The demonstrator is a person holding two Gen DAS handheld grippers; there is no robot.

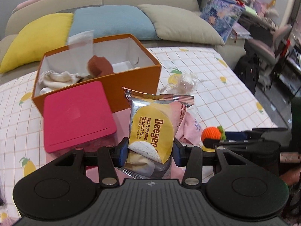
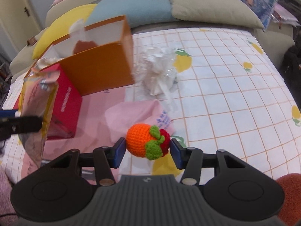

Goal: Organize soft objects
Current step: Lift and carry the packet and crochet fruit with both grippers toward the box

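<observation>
My left gripper [image 1: 150, 151] is shut on a yellow and silver pack of wet wipes [image 1: 153, 130], held upright above the bed; the same pack [image 2: 37, 101] shows at the left edge of the right wrist view. My right gripper [image 2: 147, 149] is shut on an orange crocheted fruit [image 2: 145, 143] with green leaves and a red part, also seen as the crocheted fruit [image 1: 211, 133] beside the left gripper. The open orange box [image 1: 131, 79] stands behind, holding white cloth [image 1: 56, 79] and a brown soft toy [image 1: 99, 66].
A red box [image 1: 77, 116] leans against the orange box's front. A pink cloth [image 2: 139, 113] and a clear-wrapped white bundle [image 2: 160, 71] lie on the checked bedsheet [image 2: 225, 94]. Yellow, blue and beige pillows [image 1: 112, 21] line the headboard. Cluttered shelves [image 1: 244, 9] stand to the right.
</observation>
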